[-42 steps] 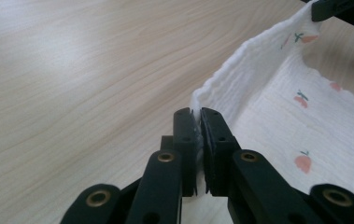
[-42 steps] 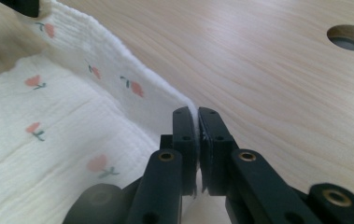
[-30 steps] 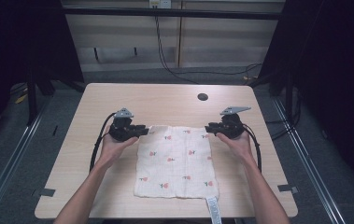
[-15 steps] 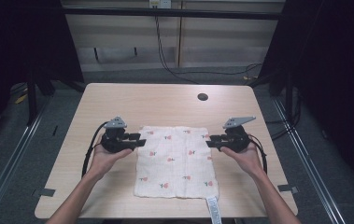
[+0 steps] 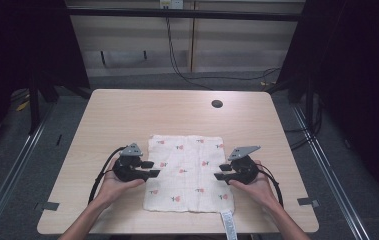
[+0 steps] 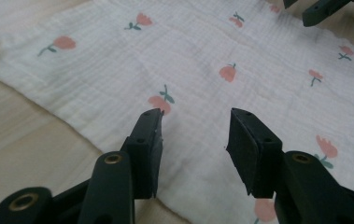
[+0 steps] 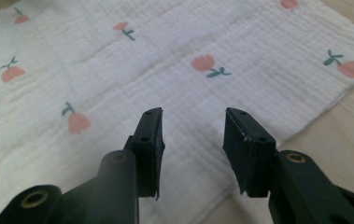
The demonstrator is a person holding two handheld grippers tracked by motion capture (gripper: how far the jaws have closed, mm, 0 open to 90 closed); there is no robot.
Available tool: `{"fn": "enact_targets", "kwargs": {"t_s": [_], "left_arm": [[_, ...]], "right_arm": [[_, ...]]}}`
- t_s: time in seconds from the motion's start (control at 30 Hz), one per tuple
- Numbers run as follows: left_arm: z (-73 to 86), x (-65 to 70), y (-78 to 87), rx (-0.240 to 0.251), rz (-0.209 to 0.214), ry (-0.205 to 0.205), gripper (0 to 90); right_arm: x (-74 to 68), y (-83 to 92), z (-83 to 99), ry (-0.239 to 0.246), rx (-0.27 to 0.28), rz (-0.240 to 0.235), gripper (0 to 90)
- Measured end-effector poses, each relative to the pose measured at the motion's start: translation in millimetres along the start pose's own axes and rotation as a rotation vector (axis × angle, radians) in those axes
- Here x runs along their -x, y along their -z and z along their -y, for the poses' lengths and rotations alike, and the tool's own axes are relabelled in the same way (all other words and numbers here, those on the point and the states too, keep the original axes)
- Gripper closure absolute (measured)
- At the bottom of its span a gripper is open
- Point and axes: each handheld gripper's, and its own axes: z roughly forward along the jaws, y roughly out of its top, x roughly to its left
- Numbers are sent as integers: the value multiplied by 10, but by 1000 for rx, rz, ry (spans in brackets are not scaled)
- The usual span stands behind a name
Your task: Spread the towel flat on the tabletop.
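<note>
A white cloth (image 5: 189, 170) printed with small pink tulips lies flat on the wooden table (image 5: 127, 115), near its front edge. My left gripper (image 5: 149, 168) hovers at the cloth's left edge, about halfway down, jaws pointing inward. Its jaws have just been opening and stand open over the cloth (image 6: 240, 60) with nothing between them. At the cloth's right edge my right gripper (image 5: 222, 171) mirrors it. Its jaws have also just been opening and are open above the fabric (image 7: 165, 60), gripping nothing. The right gripper's tips (image 6: 315, 9) show at the top of the left gripper view.
A white label strip (image 5: 228, 226) hangs at the cloth's front right corner by the table's front edge. A dark round hole (image 5: 217, 104) sits at the table's far right. Cables trail from both grippers. Dark floor and metal rails surround the table.
Both hands have moved from the cloth's far corners toward me along its side edges, and both grippers' jaws have opened. The cloth lies flat as before.
</note>
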Motion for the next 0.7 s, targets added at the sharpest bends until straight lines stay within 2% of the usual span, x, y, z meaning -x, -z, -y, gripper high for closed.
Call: {"fn": "enact_targets", "kwargs": {"t_s": [0.1,0.13,0.17,0.27,0.3,0.33,0.4,0.47,0.5,0.53,0.6,0.63,0.7], "left_arm": [[14,48,-67,-23,21,-21,548],[20,69,-94,-34,13,-40,547],[26,87,-112,-45,17,-46,547],[36,144,-145,-68,-6,-83,537],[34,167,-148,-71,-30,-96,538],[22,170,-143,-77,-33,-104,538],[11,174,-151,-81,-9,-90,541],[29,210,-175,-106,-17,-103,540],[47,225,-178,-105,-13,-120,533],[59,234,-178,-94,-18,-119,528],[66,232,-169,-95,-23,-107,546],[77,248,-162,-96,-39,-129,557],[75,254,-150,-109,-26,-164,678]], "right_arm": [[45,-65,11,-7,-12,3,578],[40,-88,21,-10,-25,4,577],[26,-124,32,22,-37,26,575],[-23,-126,24,41,-54,53,595],[-38,-125,30,43,-51,64,611],[-47,-123,41,34,-44,66,631],[-75,-101,62,6,-43,92,686],[-88,-83,79,6,-44,92,718],[-88,-75,85,7,-44,94,736],[-91,-66,93,5,-46,84,760],[-90,-47,107,7,-48,77,795],[-89,-36,115,2,-51,78,808],[-78,-8,140,-10,-52,58,832]]}}
